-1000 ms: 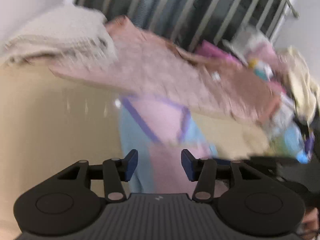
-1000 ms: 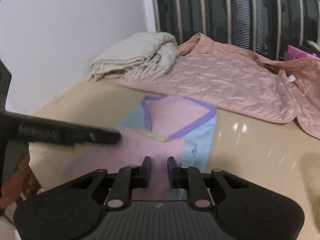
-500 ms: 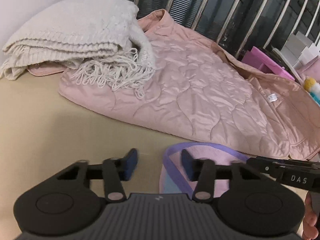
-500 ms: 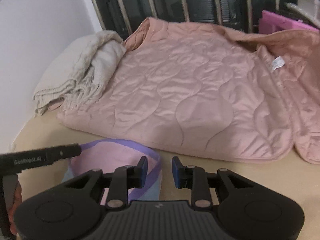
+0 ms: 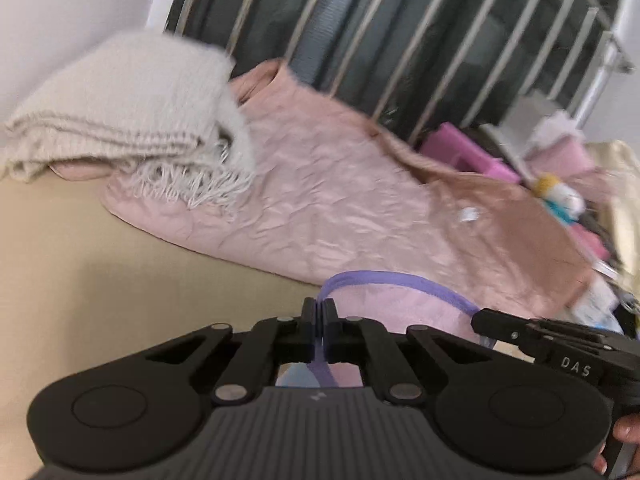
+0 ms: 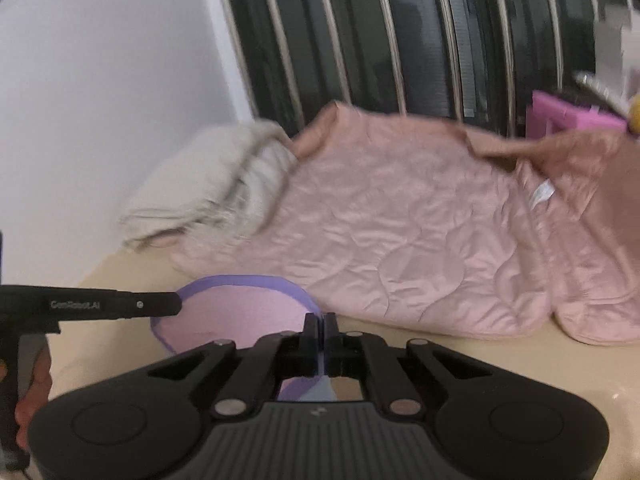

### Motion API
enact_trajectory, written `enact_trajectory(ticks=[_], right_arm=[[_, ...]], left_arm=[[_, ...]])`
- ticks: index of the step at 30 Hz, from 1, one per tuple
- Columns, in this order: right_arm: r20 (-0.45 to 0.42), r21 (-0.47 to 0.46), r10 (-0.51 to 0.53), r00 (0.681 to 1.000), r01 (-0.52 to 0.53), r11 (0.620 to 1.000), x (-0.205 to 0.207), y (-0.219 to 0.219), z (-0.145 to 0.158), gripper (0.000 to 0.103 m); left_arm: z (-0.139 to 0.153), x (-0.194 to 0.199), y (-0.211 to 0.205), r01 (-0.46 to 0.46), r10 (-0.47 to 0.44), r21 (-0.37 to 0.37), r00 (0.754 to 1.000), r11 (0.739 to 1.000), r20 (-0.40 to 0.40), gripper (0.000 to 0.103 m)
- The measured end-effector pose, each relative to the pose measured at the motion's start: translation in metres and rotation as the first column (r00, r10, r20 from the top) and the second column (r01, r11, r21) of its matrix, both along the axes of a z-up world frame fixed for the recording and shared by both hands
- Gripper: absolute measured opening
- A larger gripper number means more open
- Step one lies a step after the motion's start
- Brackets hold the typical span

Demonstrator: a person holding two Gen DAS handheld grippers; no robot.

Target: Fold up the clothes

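Note:
A small pink garment with a purple-trimmed neckline (image 5: 394,300) and light blue parts lies on the beige table (image 5: 100,280). My left gripper (image 5: 319,312) is shut on the left side of the purple neckline. My right gripper (image 6: 319,326) is shut on the right side of the same neckline; the pink garment (image 6: 236,320) shows between the two. The other gripper's black finger shows in each view, at the right (image 5: 532,330) and at the left (image 6: 104,305). Most of the garment is hidden under the gripper bodies.
A pink quilted jacket (image 5: 340,200) (image 6: 420,232) lies spread behind the garment. A folded cream fringed blanket (image 5: 128,120) (image 6: 208,188) sits at the back left by the white wall. Metal railing bars stand behind. Pink boxes and clutter (image 5: 560,176) lie at the right.
Both grippers have closed on the purple neckline, one on each side. Both were open half a second ago. The views blur from motion.

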State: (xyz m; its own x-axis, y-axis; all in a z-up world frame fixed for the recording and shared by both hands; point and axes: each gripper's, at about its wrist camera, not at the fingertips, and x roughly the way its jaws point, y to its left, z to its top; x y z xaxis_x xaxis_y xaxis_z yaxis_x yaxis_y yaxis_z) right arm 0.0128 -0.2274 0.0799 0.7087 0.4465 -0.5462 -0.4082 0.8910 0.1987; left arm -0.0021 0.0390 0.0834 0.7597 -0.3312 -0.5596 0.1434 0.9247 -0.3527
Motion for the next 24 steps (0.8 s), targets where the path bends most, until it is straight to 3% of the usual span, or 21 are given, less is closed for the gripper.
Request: enact_trajectory(ticks=[3, 7, 9, 10, 11, 13, 17, 21, 24], right_arm=[[0.02, 0.005, 0.034, 0.999, -0.034, 0.999, -0.056, -0.014, 0.001, 0.002], [-0.058, -0.014, 0.095, 0.994, -0.096, 0.995, -0.11, -0.022, -0.028, 0.004], [-0.087, -0.04, 0.123, 0.989, -0.126, 0.991, -0.127, -0.024, -0.04, 0.007], [-0.084, -0.042, 0.129, 0.988, -0.133, 0.99, -0.133, -0.026, -0.04, 0.012], [-0.068, -0.031, 0.137, 0.988, -0.139, 0.99, -0.138, -0.029, -0.035, 0.017], [-0.013, 0.011, 0.146, 0.989, -0.146, 0.989, -0.145, -0.034, -0.021, 0.034], [0.075, 0.111, 0.161, 0.984, -0.168, 0.979, -0.133, -0.026, -0.009, 0.034], [0.016, -0.033, 0.16, 0.987, -0.159, 0.987, -0.123, 0.015, -0.043, 0.032], [0.086, -0.147, 0.186, 0.979, -0.172, 0.974, -0.148, 0.036, -0.061, 0.03]], left_arm=[[-0.006, -0.052, -0.003, 0.014, -0.015, 0.022, 1.0, 1.0, 0.028, 0.003], [-0.048, -0.097, -0.004, 0.029, -0.025, 0.056, 0.997, 0.998, -0.07, 0.007], [-0.049, -0.112, 0.004, 0.038, -0.037, 0.017, 0.998, 0.999, -0.055, 0.019], [-0.049, -0.12, 0.008, 0.042, -0.042, -0.004, 0.998, 0.999, -0.044, 0.033], [-0.044, -0.118, 0.007, 0.036, -0.037, -0.006, 0.999, 0.999, -0.031, 0.043], [-0.033, -0.113, 0.003, 0.022, -0.022, -0.005, 1.0, 1.0, -0.002, 0.046], [-0.018, -0.101, -0.01, 0.007, -0.007, 0.007, 0.999, 1.0, 0.037, 0.046], [-0.046, -0.085, -0.037, 0.002, 0.003, 0.125, 0.999, 0.992, -0.043, 0.042], [-0.049, -0.088, -0.028, -0.028, 0.033, 0.086, 0.998, 0.996, -0.058, 0.047]])
